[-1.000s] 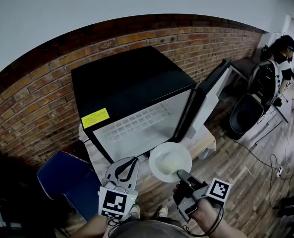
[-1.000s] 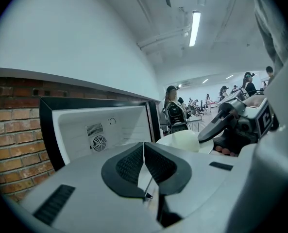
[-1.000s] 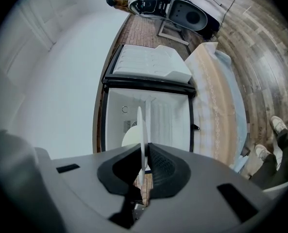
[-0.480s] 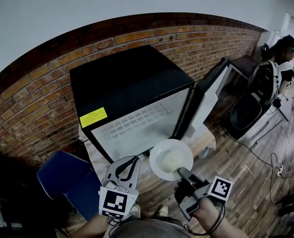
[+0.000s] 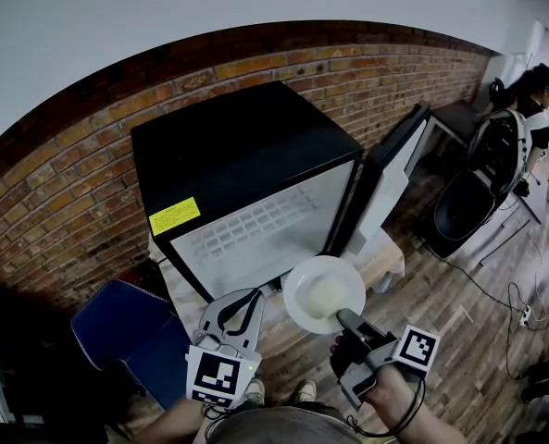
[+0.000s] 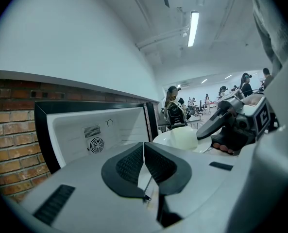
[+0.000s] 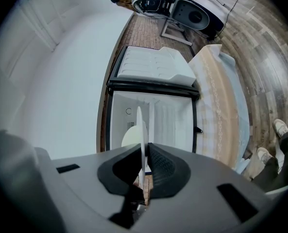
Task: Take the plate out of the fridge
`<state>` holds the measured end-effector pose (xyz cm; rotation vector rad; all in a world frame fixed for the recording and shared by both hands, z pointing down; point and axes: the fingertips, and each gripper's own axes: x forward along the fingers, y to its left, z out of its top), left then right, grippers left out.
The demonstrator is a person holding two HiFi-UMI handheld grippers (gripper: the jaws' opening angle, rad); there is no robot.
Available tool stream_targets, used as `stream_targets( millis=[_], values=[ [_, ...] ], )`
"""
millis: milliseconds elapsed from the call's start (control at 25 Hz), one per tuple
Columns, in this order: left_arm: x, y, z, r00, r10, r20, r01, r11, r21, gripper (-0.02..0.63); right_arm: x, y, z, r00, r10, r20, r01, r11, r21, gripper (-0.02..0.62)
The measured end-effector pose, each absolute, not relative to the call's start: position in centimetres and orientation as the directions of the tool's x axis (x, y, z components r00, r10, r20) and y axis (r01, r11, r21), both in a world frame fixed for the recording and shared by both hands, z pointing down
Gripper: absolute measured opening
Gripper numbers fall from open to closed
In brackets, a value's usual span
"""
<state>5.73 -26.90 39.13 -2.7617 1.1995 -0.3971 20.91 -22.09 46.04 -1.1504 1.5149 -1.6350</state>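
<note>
The white plate [image 5: 323, 291] hangs in front of the open black fridge [image 5: 246, 160], outside its white interior [image 5: 260, 234]. My right gripper [image 5: 344, 319] is shut on the plate's near rim. In the right gripper view the plate [image 7: 140, 130] stands edge-on, pinched between the two pads. To the left of the plate, my left gripper [image 5: 242, 308] points at the fridge, shut with nothing in it. From the left gripper view I see its pads meet [image 6: 144, 152], with the plate [image 6: 182, 139] and the right gripper [image 6: 226, 125] off to the right.
The fridge door [image 5: 390, 178] stands swung open to the right. The fridge rests on a low wooden stand [image 5: 385, 259] against a brick wall [image 5: 61, 202]. A blue chair [image 5: 126, 336] is at lower left. A black chair [image 5: 459, 213] and cables lie on the floor to the right.
The plate and my right gripper have drifted slightly to the right, a little away from the fridge opening. The left gripper has barely moved.
</note>
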Motion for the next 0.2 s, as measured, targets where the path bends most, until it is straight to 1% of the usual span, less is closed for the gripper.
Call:
stream_targets(
  millis=[200],
  values=[
    [5.97,-26.76,39.10,0.657,-0.727,0.197,-0.700,-0.686,-0.199,0.020,21.15,-22.23,45.82,-0.422,-0.889,0.178,-0.108,-0.145,-0.984,0.041]
  ],
)
